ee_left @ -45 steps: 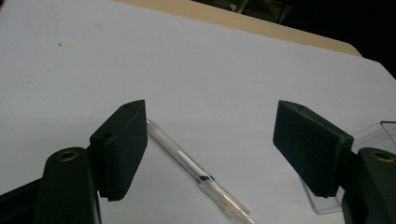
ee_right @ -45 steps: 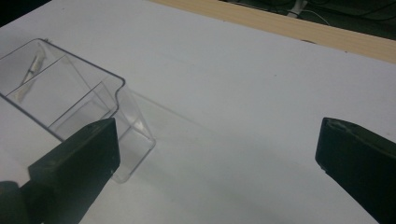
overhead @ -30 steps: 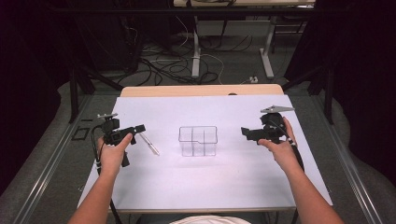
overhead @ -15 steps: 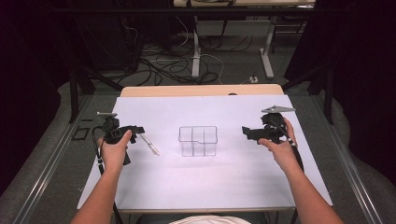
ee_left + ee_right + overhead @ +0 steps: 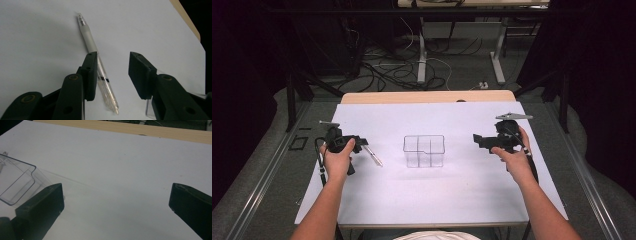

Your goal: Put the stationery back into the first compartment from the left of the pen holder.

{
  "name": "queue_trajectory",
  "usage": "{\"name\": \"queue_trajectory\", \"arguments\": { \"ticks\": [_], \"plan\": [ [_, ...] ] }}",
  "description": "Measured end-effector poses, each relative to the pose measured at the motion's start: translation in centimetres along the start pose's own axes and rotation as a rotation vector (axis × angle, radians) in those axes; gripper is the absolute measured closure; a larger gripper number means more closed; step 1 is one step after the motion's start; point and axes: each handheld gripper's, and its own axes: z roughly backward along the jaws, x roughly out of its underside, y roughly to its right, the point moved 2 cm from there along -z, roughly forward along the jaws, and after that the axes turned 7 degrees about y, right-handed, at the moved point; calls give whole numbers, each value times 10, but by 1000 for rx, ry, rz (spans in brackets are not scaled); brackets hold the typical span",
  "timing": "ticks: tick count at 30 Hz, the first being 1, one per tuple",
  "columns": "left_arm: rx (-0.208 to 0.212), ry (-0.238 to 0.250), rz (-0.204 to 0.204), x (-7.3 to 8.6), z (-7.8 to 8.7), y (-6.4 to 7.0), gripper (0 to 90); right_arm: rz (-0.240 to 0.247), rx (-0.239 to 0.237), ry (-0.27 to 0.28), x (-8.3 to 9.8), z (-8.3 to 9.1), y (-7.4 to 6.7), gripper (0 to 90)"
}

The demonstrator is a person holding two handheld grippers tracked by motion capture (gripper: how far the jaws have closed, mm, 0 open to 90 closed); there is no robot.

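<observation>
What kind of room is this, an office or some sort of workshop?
Probably a lab or test workshop: a table under a plain white sheet, loose cables on the floor behind it, and dark curtains at the sides.

Clear box [image 5: 424, 150] mid desk [image 5: 437, 195] is the 1 upright obstacle. Pen [image 5: 373, 155] lies flat left of box, w/ bare gap between. Right of box & nearer the person: open desk.

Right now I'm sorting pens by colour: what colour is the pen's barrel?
Clear, with a frosted whitish grip; the pen shows best in the left gripper view.
</observation>
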Motion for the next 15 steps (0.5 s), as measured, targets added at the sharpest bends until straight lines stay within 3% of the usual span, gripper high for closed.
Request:
{"name": "queue_trajectory", "arguments": {
  "ticks": [9,15],
  "plan": [
    [-45,-11,46,-5,-15,-4,628,-2,-9,4,1,-1,0,0],
    [-98,21,68,-11,-22,-4,655,5,-14,11,0,0,2,0]
  ]
}}
